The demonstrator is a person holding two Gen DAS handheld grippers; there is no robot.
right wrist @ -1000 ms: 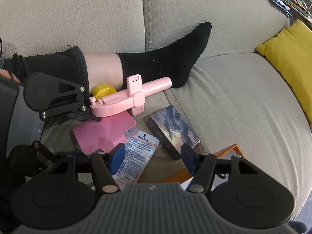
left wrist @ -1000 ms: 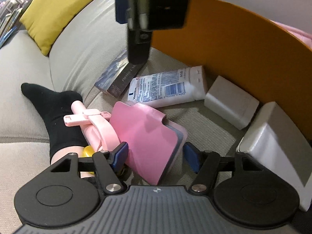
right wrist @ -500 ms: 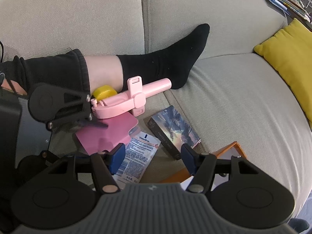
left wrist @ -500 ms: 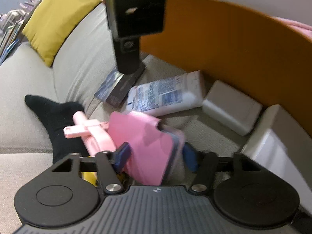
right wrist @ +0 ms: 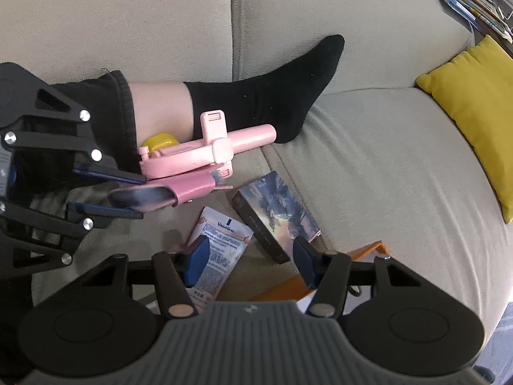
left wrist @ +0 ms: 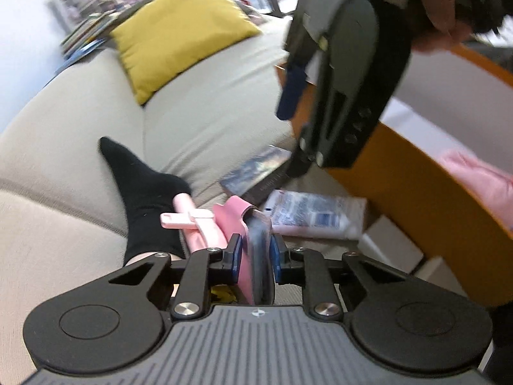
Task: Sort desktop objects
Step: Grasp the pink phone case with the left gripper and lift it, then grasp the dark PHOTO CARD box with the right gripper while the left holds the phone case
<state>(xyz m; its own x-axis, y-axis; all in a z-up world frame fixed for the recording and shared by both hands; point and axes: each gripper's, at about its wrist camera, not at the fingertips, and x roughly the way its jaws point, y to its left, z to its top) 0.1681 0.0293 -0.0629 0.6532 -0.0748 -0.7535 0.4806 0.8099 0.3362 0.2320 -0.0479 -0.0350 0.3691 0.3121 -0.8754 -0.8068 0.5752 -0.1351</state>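
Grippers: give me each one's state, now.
Left gripper: jaws closing, pads pressing a pink case.
Right gripper: open, jaws closing slightly, nothing between them.

Our left hand-held gripper [left wrist: 255,258] tilts down, jaws closing, pads pressing a flat pink thing; our right hand-held gripper [right wrist: 248,261] points steeply down, jaws apart, closing slightly, nothing between

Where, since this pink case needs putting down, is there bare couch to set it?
The seat cushion is bare between the book and the yellow pillow. It is crowded by the leg: the pink stick, lotion tube, book and orange box lie close together there.
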